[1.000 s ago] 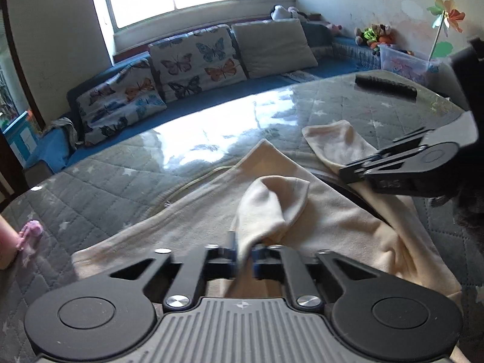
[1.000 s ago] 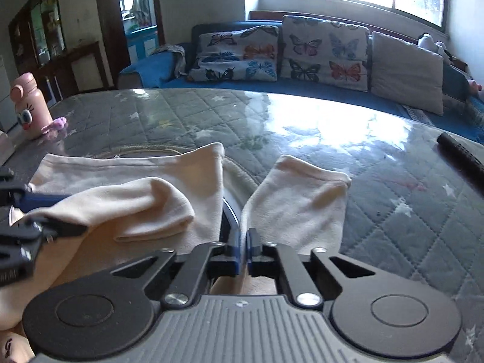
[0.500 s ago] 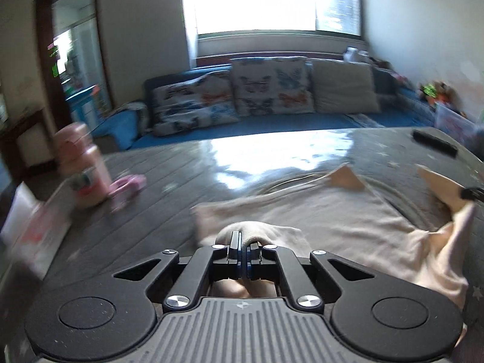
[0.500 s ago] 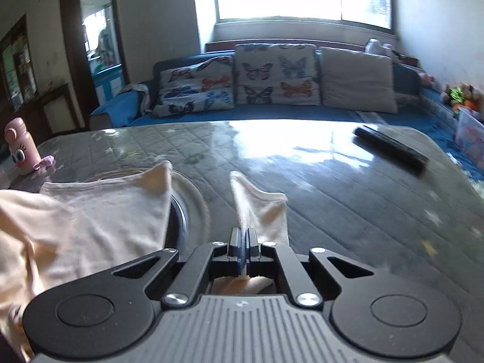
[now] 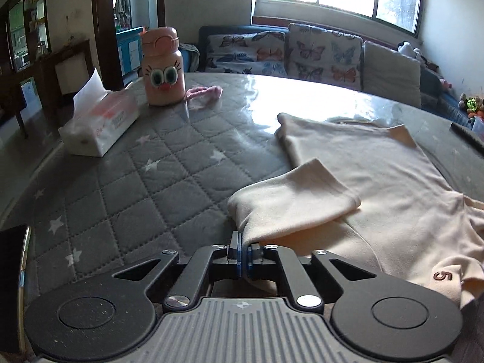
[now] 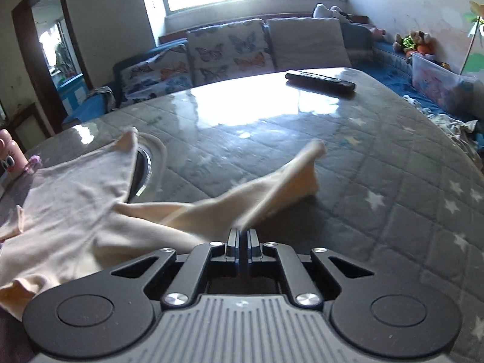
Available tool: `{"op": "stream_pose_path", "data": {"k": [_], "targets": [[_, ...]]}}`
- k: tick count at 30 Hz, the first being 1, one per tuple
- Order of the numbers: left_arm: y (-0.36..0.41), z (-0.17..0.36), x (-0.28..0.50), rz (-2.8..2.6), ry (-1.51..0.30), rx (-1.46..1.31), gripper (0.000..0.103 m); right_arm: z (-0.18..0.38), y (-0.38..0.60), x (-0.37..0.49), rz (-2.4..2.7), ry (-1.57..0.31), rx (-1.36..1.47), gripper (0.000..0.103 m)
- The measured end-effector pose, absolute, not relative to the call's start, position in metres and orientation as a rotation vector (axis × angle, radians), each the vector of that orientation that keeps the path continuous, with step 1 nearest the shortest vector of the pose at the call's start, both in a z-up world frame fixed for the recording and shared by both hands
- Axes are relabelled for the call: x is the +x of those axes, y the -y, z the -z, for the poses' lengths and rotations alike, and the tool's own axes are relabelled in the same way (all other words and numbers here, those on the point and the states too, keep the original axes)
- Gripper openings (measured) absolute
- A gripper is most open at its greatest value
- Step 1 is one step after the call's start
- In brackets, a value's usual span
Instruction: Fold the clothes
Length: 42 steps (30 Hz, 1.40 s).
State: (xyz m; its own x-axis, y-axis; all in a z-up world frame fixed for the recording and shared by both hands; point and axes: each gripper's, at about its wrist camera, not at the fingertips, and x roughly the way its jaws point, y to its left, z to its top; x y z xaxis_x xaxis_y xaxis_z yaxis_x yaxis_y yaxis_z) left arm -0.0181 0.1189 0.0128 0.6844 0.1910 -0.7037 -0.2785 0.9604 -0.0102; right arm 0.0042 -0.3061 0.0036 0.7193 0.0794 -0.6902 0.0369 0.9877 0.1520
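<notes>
The cream shirt (image 5: 378, 169) lies spread on the quilted table (image 5: 157, 175). The left gripper (image 5: 242, 248) pinches one sleeve (image 5: 296, 199), the right gripper (image 6: 242, 239) the other sleeve (image 6: 272, 187). Judging by this, both sleeves should be pulled outward evenly, kept low and taut, before being laid flat.

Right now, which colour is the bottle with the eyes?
The bottle is pale pink; the left wrist view shows it best.

Left tool (image 5: 242, 249) clamping cream shirt (image 5: 372, 175) sleeve, pink bottle (image 5: 162, 66), tissue pack (image 5: 99, 124)
</notes>
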Motion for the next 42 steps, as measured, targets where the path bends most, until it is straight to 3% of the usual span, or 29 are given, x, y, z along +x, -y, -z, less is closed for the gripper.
{"op": "stream_pose_path", "data": {"k": [3,5,7,10,17,20,26,32,37,42], "targets": [[-0.116,-0.017,-0.019,-0.259,-0.766,-0.095,0.015,-0.008,0.313,0.004,-0.007,-0.762,0.170,0.009],[-0.113,-0.021,-0.020,-0.261,-0.752,-0.072,0.029,-0.011,0.317,0.008,-0.001,-0.751,0.182,0.011],[-0.112,-0.026,-0.021,-0.265,-0.736,-0.053,0.034,-0.011,0.321,0.013,0.013,-0.744,0.188,0.021],[-0.112,-0.033,-0.026,-0.253,-0.724,-0.039,0.039,-0.005,0.331,0.022,0.049,-0.746,0.183,0.026],[-0.076,-0.040,-0.033,-0.065,-0.709,0.014,0.039,0.010,0.339,0.038,0.062,-0.769,0.110,0.025],[-0.053,-0.039,-0.028,0.031,-0.710,0.035,0.039,0.010,0.333,0.047,0.063,-0.770,0.054,0.011],[-0.010,-0.033,-0.013,0.176,-0.722,0.073,0.039,0.012,0.332,0.080,0.085,-0.764,0.009,0.011],[0.030,-0.028,-0.002,0.323,-0.723,0.115,0.044,0.014,0.328,0.112,0.076,-0.763,-0.022,0.018],[0.059,-0.021,0.007,0.413,-0.727,0.161,0.045,0.016,0.331,0.127,0.068,-0.766,0.006,0.034],[0.083,-0.010,0.015,0.471,-0.736,0.214,0.045,0.003,0.335,0.112,0.035,-0.755,0.017,0.037]]}}
